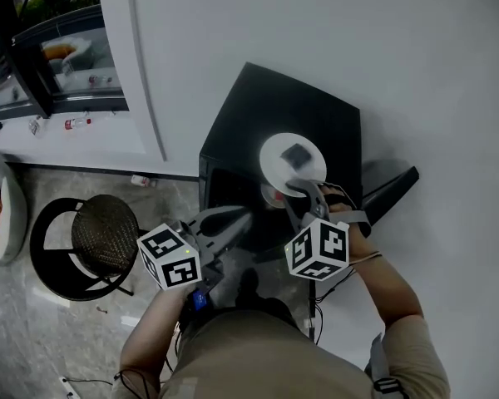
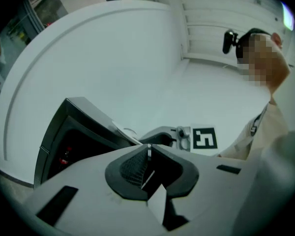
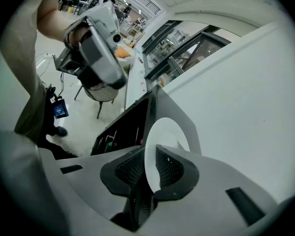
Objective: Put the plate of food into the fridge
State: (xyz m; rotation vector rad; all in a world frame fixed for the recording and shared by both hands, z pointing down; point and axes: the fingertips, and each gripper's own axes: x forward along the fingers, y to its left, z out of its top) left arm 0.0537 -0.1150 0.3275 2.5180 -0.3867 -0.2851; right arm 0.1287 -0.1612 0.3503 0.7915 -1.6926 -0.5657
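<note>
A white plate (image 1: pixel 293 158) with a dark piece of food (image 1: pixel 296 154) rests on top of a small black fridge (image 1: pixel 258 106). The fridge's front stands open, with bottles inside (image 3: pixel 108 141) and its door (image 1: pixel 391 191) swung out to the right. My right gripper (image 1: pixel 303 188) reaches down onto the plate's near rim. In the right gripper view the rim (image 3: pixel 152 151) sits between both pads of the right gripper (image 3: pixel 150 168), which is shut on it. My left gripper (image 1: pixel 245 216) hovers before the open front, shut and empty. The left gripper view shows the left gripper (image 2: pixel 148 149) with its jaws together.
A round black stool with a woven seat (image 1: pixel 104 235) stands on the stone floor left of the fridge. A small bottle (image 1: pixel 144 181) lies on the floor by the white wall base. A glass display case (image 1: pixel 66 65) is at the far upper left.
</note>
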